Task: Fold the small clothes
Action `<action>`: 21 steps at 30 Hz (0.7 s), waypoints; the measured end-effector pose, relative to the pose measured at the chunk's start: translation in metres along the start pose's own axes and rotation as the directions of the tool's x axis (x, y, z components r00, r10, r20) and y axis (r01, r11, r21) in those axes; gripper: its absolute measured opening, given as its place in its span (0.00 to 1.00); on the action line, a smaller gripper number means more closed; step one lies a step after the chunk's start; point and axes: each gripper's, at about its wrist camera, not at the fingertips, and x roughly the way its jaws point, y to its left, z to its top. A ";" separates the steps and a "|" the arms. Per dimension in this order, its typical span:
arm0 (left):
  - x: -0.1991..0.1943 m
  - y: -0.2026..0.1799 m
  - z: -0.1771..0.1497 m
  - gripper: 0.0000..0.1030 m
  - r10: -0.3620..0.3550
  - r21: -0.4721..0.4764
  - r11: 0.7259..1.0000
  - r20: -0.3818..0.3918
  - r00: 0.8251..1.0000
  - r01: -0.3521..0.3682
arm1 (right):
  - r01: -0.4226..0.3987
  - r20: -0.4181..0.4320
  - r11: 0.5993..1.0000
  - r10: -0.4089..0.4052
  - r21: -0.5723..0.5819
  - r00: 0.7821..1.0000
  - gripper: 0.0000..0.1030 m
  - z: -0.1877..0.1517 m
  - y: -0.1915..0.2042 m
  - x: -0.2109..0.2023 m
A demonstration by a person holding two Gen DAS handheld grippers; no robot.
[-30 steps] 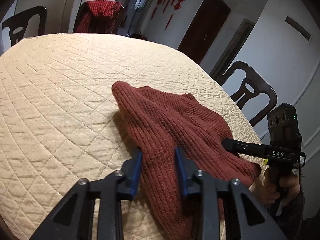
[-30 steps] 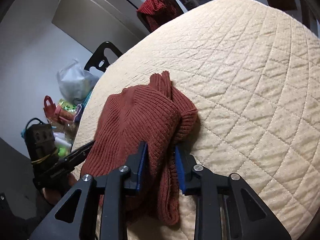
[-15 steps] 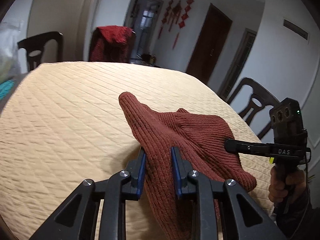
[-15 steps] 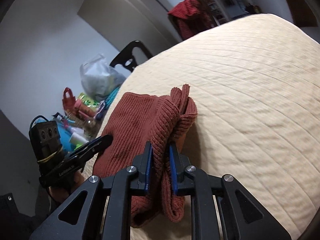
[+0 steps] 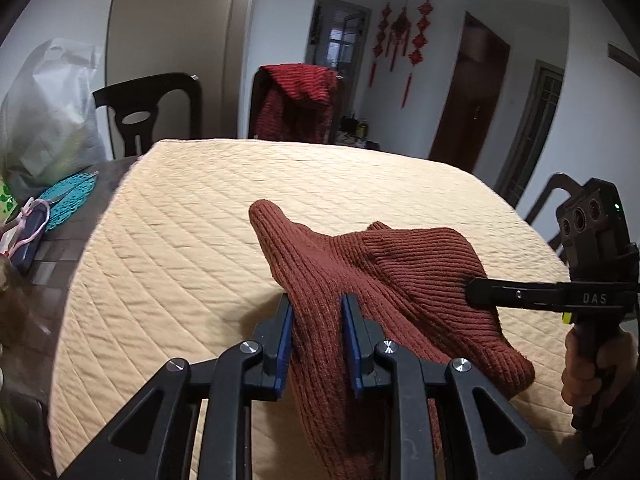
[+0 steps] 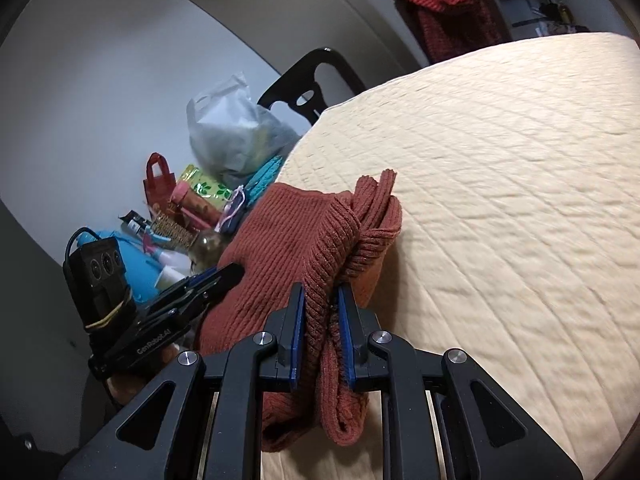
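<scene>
Quilted beige tablecloth [image 5: 200, 248], dark chairs [image 5: 148, 110]

A table under a quilted cream cover [image 5: 200, 216] fills the room's middle; dark wooden chairs [image 5: 148, 108] stand around it, one draped with a red cloth [image 5: 300, 92]; red knot ornaments [image 5: 400, 36] hang on the white wall beside a brown door [image 5: 472, 96]; a plastic bag [image 6: 232, 128] sits at the table's edge.

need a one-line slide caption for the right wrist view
Right gripper clamps a bunched edge of the rust-red knit garment above the quilted beige table cover; left gripper grips its far side.
</scene>
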 end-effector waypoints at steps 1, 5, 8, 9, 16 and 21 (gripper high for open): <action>0.007 0.008 0.001 0.25 0.003 -0.003 1.000 -0.007 1.000 -0.003 | 0.001 -0.007 1.000 -0.001 0.009 1.000 0.16 0.001 -0.002 0.007; 0.035 0.034 -0.010 0.25 0.044 -0.017 0.999 -0.076 0.996 -0.045 | 0.048 -0.068 0.998 -0.045 0.047 0.997 0.16 0.000 -0.023 0.034; 0.039 0.042 -0.020 0.25 0.042 -0.036 0.998 -0.085 0.995 -0.045 | 0.082 -0.076 0.996 -0.078 0.048 0.994 0.20 0.000 -0.027 0.029; 0.035 0.042 -0.020 0.25 0.047 -0.040 0.998 -0.082 0.996 -0.051 | 0.106 -0.069 0.994 -0.104 0.028 0.992 0.20 0.000 -0.022 0.023; -0.008 0.029 -0.032 0.25 0.111 -0.039 0.993 -0.005 0.994 -0.111 | 0.172 -0.017 0.955 -0.181 -0.242 0.983 0.20 -0.015 0.043 -0.003; 0.004 0.019 -0.054 0.25 0.144 -0.031 0.989 -0.065 0.987 -0.147 | 0.263 -0.107 0.889 -0.323 -0.374 0.940 0.18 -0.043 0.045 0.026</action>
